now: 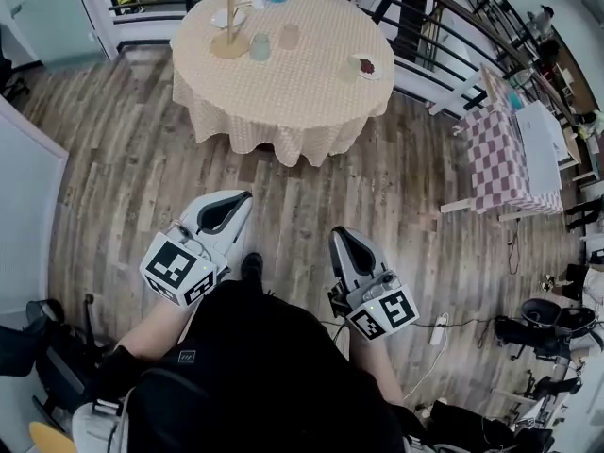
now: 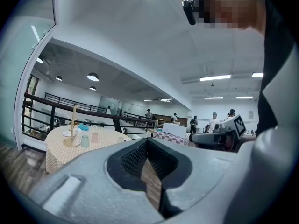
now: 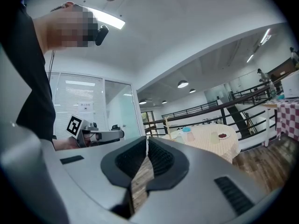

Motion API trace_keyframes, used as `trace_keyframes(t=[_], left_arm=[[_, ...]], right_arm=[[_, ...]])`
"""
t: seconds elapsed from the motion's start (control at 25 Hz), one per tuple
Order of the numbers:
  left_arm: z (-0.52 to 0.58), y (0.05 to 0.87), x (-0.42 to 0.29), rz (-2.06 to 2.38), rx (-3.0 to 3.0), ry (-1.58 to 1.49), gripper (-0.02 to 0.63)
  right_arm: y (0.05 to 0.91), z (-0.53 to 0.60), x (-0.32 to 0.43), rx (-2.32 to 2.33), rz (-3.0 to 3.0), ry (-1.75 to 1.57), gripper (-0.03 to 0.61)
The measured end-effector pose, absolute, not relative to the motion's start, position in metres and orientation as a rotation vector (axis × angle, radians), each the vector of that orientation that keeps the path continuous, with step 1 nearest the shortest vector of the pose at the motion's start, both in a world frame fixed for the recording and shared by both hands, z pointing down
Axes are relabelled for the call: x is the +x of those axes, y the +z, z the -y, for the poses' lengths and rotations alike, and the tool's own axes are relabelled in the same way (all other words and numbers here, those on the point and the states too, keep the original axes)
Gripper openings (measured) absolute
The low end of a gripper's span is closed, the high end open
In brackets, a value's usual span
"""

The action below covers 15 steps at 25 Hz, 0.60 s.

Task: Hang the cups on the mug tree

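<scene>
Ahead, three cups (image 1: 260,46) and one mug tree (image 1: 229,26) sit on the round table (image 1: 283,111); left gripper (image 1: 236,199) and right gripper (image 1: 342,236) hover waist-low, jaws pressed together, empty.

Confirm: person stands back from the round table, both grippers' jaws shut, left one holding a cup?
Not the cup. The left gripper view shows the left gripper with jaws shut on nothing; the cups stand on the round table beside the mug tree. The rest holds: the right gripper is shut too, and the person stands back from the table.
</scene>
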<state>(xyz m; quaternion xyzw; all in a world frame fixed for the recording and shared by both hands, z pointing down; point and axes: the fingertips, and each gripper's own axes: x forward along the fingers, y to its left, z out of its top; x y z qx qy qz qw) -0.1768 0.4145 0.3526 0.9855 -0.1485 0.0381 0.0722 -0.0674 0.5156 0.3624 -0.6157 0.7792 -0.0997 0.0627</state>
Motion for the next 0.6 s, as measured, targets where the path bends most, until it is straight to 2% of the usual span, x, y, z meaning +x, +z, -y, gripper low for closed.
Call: trace_keyframes(t=[0.6], left_arm=[[-0.338, 0.359, -0.151, 0.501, 2.925, 0.147, 0.008]], right_arm=[[0.363, -0.425, -0.032, -1.796, -2.402, -0.318, 0.021]])
